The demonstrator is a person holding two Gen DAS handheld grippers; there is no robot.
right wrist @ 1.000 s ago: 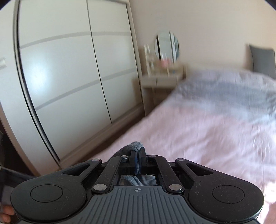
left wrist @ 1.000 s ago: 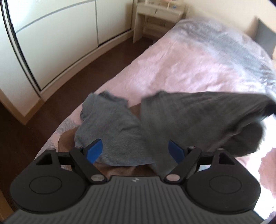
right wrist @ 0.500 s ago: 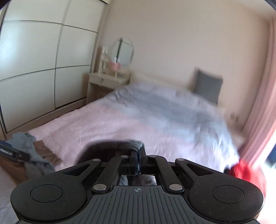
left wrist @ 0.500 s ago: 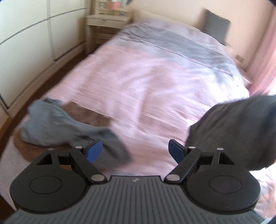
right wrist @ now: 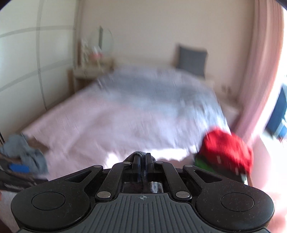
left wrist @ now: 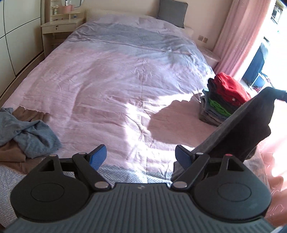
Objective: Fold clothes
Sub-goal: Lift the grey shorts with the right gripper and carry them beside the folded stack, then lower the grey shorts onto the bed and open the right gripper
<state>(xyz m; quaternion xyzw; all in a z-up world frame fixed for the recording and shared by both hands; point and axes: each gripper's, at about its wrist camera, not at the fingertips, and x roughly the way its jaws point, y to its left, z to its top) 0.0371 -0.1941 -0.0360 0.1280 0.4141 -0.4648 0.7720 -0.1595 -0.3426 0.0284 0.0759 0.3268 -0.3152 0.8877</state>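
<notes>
while right tongs (right wrist: 142,162) pinch dark garment (left wrist: 238,129), left tongs (left wrist: 140,157) agape, folded stack (left wrist: 220,100) beyond

Bedspread (left wrist: 111,86) pale pink with a wide grey-lilac band toward the head; near edge shows a grey-white herringbone weave; dark grey garment (left wrist: 240,129) at right, almost black in shade; crumpled blue-grey garment (left wrist: 26,132) at left lying on brown cloth (left wrist: 10,154); folded stack (left wrist: 220,100) topped red, then dark, bright green, grey-blue layers; left gripper (left wrist: 140,157) black with blue pads; right gripper (right wrist: 142,159) black, ribbed grey body; pillow (left wrist: 172,12) grey; curtain (left wrist: 238,35) pink; nightstand (left wrist: 59,30) cream; wardrobe (right wrist: 26,62) off-white with grey lines.
</notes>
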